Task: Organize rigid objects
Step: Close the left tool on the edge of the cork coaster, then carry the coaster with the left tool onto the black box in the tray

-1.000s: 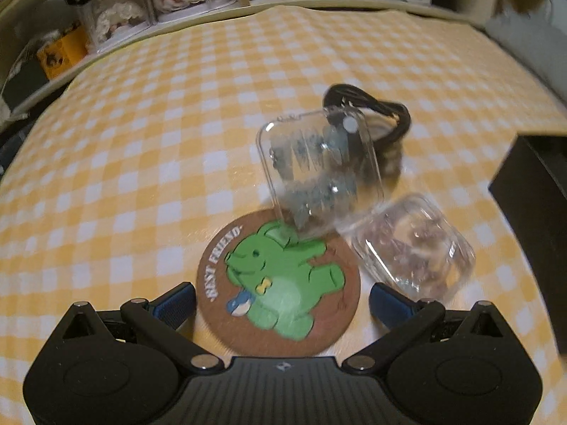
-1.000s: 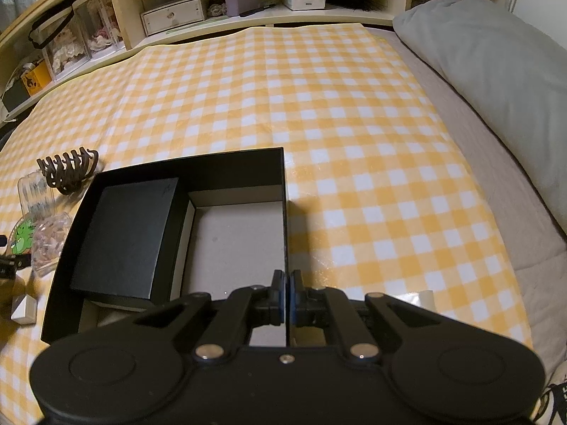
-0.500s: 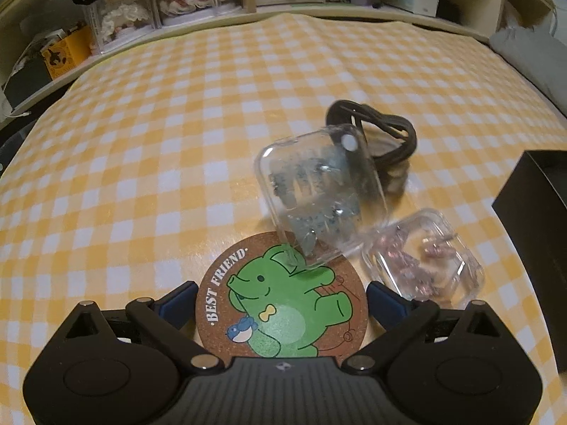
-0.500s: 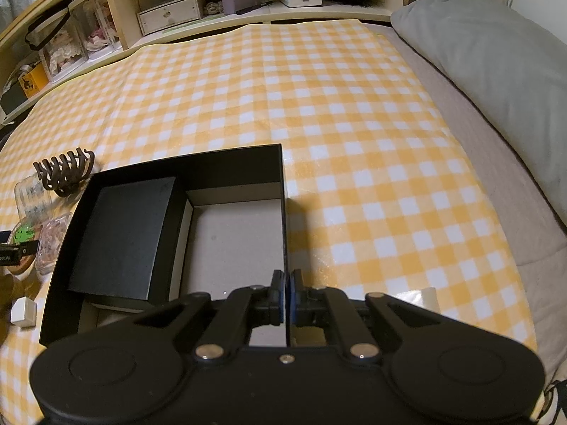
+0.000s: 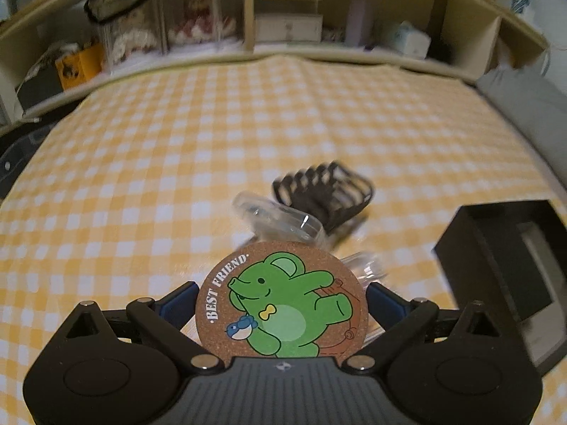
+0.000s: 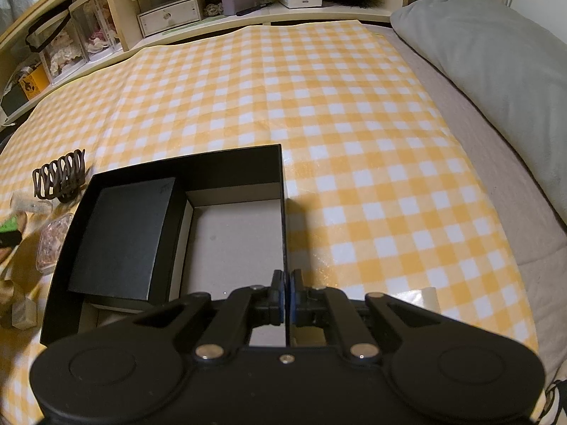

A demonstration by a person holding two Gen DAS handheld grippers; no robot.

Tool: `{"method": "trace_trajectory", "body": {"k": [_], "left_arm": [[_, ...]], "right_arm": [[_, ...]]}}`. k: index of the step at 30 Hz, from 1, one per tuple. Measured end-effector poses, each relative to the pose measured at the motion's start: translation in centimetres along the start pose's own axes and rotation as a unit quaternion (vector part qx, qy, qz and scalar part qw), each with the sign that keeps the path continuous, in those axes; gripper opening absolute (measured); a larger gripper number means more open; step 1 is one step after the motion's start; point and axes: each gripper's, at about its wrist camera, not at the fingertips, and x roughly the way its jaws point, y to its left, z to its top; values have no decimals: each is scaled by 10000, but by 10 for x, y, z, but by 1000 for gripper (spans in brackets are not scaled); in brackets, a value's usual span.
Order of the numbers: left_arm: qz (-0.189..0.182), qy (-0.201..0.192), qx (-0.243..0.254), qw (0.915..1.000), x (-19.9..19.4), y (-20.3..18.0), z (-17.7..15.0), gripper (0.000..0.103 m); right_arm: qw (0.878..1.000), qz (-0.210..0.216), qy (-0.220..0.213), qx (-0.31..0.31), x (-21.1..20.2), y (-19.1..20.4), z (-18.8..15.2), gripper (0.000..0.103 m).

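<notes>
My left gripper [image 5: 281, 292] is shut on a round cork coaster [image 5: 283, 318] printed with a green elephant and holds it up off the checked cloth. Just beyond it lie a clear plastic case [image 5: 280, 217], a brown hair claw [image 5: 326, 191] and a second clear case with pinkish contents [image 5: 365, 265]. The open black box [image 5: 496, 248] stands to the right. My right gripper [image 6: 287, 294] is shut on the right wall of that black box [image 6: 184, 166]. A smaller black box [image 6: 124, 241] sits in its left half; the right half shows bare grey bottom.
A small white cube [image 6: 24, 313] lies left of the box near the front. A grey pillow [image 6: 496, 53] lies on the right. Cluttered shelves [image 6: 166, 14] run along the far edge. The yellow checked cloth [image 6: 319, 88] stretches behind the box.
My left gripper has lifted the coaster off the cloth and the view has tipped up. The clear case that leaned over the coaster now lies lower. The right gripper has not moved.
</notes>
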Motion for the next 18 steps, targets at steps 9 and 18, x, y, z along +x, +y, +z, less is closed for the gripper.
{"method": "trace_trajectory", "body": {"k": [9, 18], "left_arm": [[-149, -417, -72, 9990, -36, -17, 2, 99], [-1196, -793, 301, 9892, -53, -74, -6, 99]], "right_arm": [[10000, -1, 5, 2, -1, 1, -1, 4], [10000, -7, 16, -34, -1, 1, -2, 4]]}}
